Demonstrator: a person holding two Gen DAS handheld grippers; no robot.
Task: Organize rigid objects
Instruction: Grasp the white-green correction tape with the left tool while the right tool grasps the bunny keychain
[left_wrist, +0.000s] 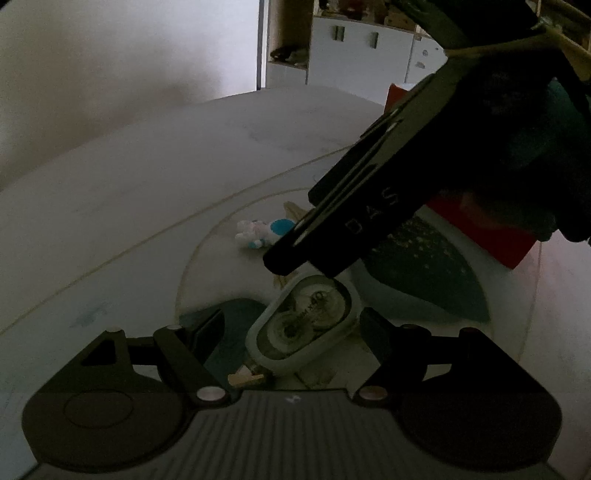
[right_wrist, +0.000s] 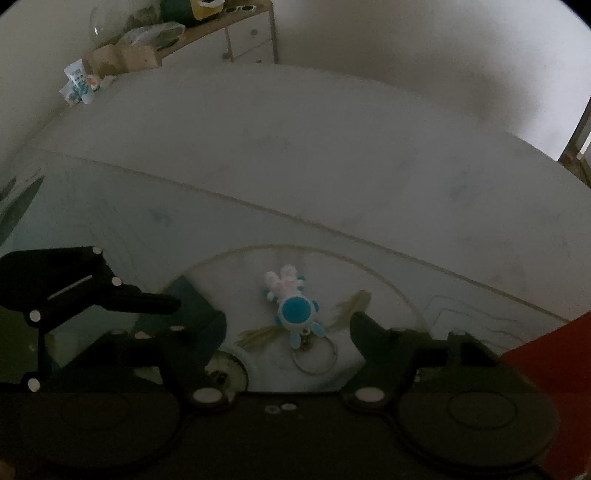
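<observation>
A white correction-tape dispenser (left_wrist: 306, 326) lies on the patterned mat (left_wrist: 147, 258) between the fingers of my left gripper (left_wrist: 293, 317), which is open and does not press on it. A small wooden clothespin (left_wrist: 246, 379) lies just below it. A blue and white toy keychain (right_wrist: 291, 306) with a metal ring (right_wrist: 314, 360) lies between the fingers of my right gripper (right_wrist: 287, 320), which is open around it. In the left wrist view the right gripper (left_wrist: 306, 267) hangs over the dispenser, with the toy (left_wrist: 262, 232) beyond it.
A red box (left_wrist: 491, 236) stands at the right edge of the mat, also in the right wrist view as a red box (right_wrist: 546, 354). One finger of the left gripper (right_wrist: 155, 300) reaches in close to the right one. A cabinet (right_wrist: 243, 40) with clutter stands behind the table.
</observation>
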